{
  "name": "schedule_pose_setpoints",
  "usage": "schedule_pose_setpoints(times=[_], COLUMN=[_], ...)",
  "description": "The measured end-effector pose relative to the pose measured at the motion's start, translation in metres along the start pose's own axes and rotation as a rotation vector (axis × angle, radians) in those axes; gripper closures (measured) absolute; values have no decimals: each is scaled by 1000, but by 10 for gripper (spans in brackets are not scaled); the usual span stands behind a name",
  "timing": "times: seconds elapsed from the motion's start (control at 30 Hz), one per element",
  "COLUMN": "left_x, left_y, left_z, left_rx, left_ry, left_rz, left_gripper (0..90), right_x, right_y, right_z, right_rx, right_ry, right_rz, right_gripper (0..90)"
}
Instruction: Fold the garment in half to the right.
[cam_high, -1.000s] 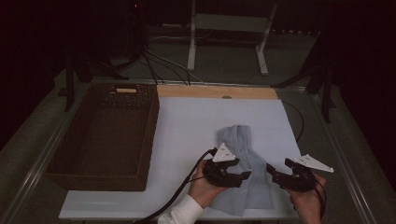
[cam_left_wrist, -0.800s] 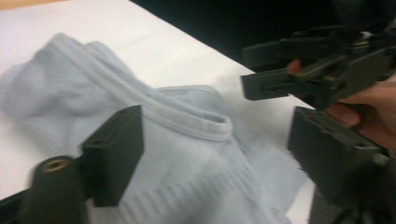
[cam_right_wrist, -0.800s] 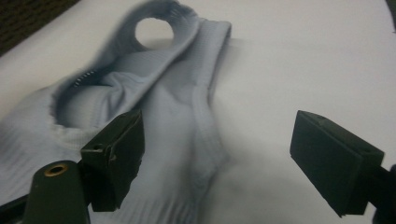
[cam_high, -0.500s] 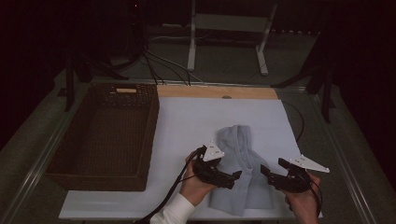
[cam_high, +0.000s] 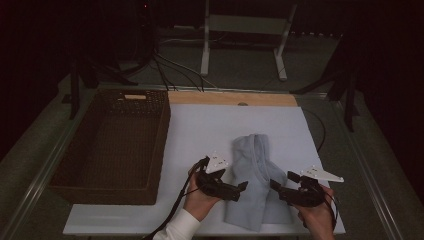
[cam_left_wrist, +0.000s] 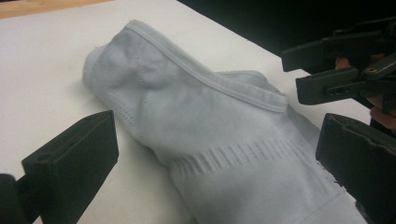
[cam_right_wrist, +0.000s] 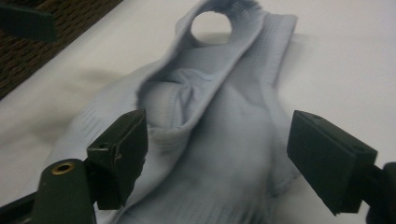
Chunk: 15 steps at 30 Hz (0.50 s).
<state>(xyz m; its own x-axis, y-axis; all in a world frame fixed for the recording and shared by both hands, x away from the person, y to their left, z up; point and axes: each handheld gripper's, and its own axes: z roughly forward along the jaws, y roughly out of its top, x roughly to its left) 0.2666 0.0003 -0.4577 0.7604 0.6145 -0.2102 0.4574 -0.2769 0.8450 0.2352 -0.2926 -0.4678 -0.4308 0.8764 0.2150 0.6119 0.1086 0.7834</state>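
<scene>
A table (cam_high: 380, 165) is being covered across its middle by a white sheet (cam_high: 200, 130) — a wooden strip (cam_high: 220, 98) is showing at the far edge. On the sheet, a pale blue garment (cam_high: 256, 185) is lying folded near the front — a dark wicker basket (cam_high: 90, 180) is resting beside it at the left.

Pale blue garment (cam_high: 257, 180), ribbed band; dark brown basket (cam_high: 112, 142).

My left gripper (cam_high: 239, 188) and my right gripper (cam_high: 278, 186) have matt black plastic jaws. Between them lies a pale grey garment (cam_high: 256, 185) of soft ribbed knit cloth. The white table cover (cam_high: 200, 130) looks smooth and matt; the dark basket (cam_high: 112, 145) is rough woven wicker.
</scene>
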Motion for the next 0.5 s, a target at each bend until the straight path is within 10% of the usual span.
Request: schedule_pose_setpoints(times=[0.5], left_x=[12], left_y=[-9], left_z=[-11], left_rx=[0], left_ry=[34], left_rz=[-15], left_gripper=[0], right_x=[13], right_y=[1], right_z=[15], right_rx=[91], right_ry=[68], right_rz=[3], right_gripper=[358])
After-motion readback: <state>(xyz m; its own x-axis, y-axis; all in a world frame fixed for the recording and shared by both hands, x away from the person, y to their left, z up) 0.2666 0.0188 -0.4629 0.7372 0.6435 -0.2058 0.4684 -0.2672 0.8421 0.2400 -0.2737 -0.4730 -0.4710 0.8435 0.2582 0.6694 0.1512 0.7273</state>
